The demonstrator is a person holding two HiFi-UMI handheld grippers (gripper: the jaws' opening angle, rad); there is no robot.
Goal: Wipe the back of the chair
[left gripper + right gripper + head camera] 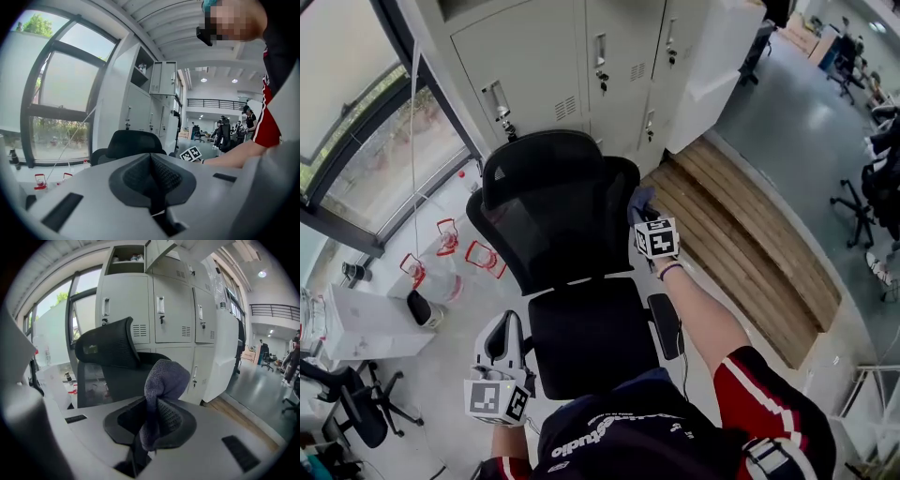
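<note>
Chair (567,225) is sitting mid-frame in head view, backed toward the grey lockers (609,66). It's showing a black mesh back, a curved headrest (542,157) and a flat seat. Your right gripper (643,216) is pinching a bunched grey-blue knit cloth (161,380) at the back's right edge; I can't tell if it's touching. Your left gripper (504,330), lower left, is holding its jaws pressed together, nothing between. The seat is hiding the chair base.

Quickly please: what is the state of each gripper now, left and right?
Left gripper: closed, holding nothing.
Right gripper: closed on a grey-blue cloth.
</note>
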